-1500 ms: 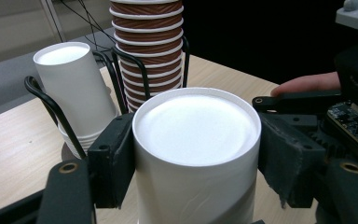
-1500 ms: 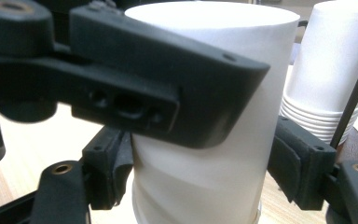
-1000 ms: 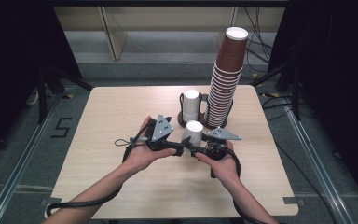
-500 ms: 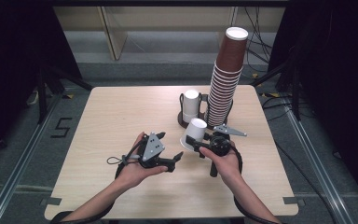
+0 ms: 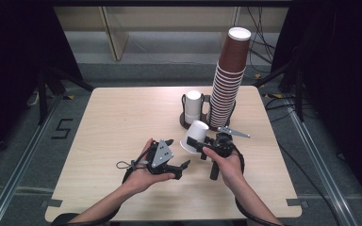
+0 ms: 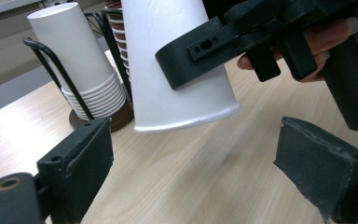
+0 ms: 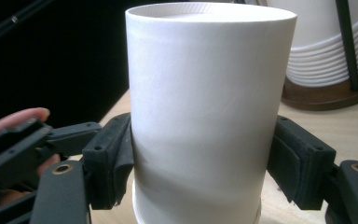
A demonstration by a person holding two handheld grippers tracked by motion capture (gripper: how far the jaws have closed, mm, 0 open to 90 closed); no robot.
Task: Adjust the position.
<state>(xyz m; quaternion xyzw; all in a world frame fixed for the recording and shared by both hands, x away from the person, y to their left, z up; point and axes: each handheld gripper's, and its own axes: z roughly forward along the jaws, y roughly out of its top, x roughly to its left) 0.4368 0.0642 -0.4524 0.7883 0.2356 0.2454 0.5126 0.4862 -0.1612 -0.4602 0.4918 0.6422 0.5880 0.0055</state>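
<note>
Left gripper (image 5: 174, 153) has dropped away w/ jaws wide, empty; right gripper (image 5: 199, 146) clamps the upturned white paper cup (image 5: 194, 136), lifted off its holder, next needing a spot on the table.

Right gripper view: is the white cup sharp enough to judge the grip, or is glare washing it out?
Right gripper view: white cup sharp and evenly lit, soft shadow low on its left, no glare; right tongs pads press both sides. Left gripper view: the cup is bright but readable, near pads slightly soft. High view: table well lit, surroundings dark.
</note>
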